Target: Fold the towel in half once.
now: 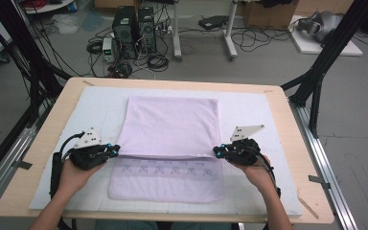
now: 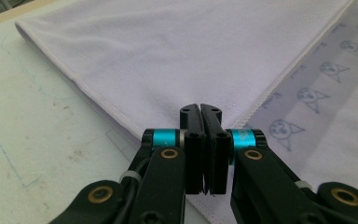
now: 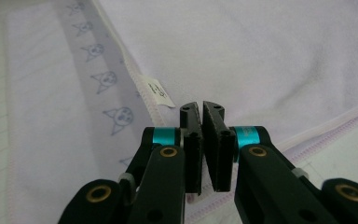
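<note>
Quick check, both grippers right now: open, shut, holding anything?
Left gripper: shut on a corner of the lavender towel.
Right gripper: shut on the towel's opposite corner, beside its small white tag.

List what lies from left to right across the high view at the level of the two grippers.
Bare table edge → white mat → left gripper → lilac towel → right gripper → white mat again → table's right edge.
</note>
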Available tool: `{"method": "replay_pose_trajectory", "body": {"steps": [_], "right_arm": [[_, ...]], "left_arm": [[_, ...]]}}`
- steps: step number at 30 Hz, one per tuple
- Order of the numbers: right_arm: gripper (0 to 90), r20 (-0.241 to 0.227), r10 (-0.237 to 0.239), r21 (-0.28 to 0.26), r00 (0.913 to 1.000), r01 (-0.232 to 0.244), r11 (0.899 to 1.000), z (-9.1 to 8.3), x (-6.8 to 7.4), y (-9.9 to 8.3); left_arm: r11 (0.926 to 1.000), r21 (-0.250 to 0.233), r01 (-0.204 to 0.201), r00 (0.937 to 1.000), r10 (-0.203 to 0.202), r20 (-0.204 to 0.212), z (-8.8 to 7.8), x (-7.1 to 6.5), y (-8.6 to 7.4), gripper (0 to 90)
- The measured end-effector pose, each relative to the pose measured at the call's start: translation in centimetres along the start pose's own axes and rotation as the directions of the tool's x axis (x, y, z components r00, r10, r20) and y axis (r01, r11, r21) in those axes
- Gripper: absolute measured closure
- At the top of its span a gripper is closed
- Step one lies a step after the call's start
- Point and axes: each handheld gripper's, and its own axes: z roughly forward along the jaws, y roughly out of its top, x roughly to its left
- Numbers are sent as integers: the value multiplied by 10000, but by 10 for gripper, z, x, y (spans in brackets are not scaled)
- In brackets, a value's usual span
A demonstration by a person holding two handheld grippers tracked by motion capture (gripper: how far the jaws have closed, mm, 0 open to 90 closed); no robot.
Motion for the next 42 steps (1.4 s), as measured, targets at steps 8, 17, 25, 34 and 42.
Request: {"method": "replay_pose_trajectory", "body": {"steps": [8,17,25,34,42], "right_arm": [[868,-248,-515,22,9984,515,9987,-18,27,-6],[753,-1098,-867,354,9902,911,9952,-34,60,-27],[635,-1222,-559,424,9909,615,9972,-10,52,-41],[737,-1446,-845,930,9859,986,9908,13,64,-55],[860,-1392,-1130,651,9838,1229,9903,5,67,-52]], "left_arm": [[9994,-83,-340,9993,341,167,-23,-28,-17,880],[9980,59,-630,9966,626,543,-50,-54,-39,716],[9961,499,-733,9933,684,930,-22,-52,-44,639],[9923,674,-1040,9805,909,1743,-2,-63,-55,793],[9959,354,-834,9839,766,1613,-11,-62,-51,881]]}}
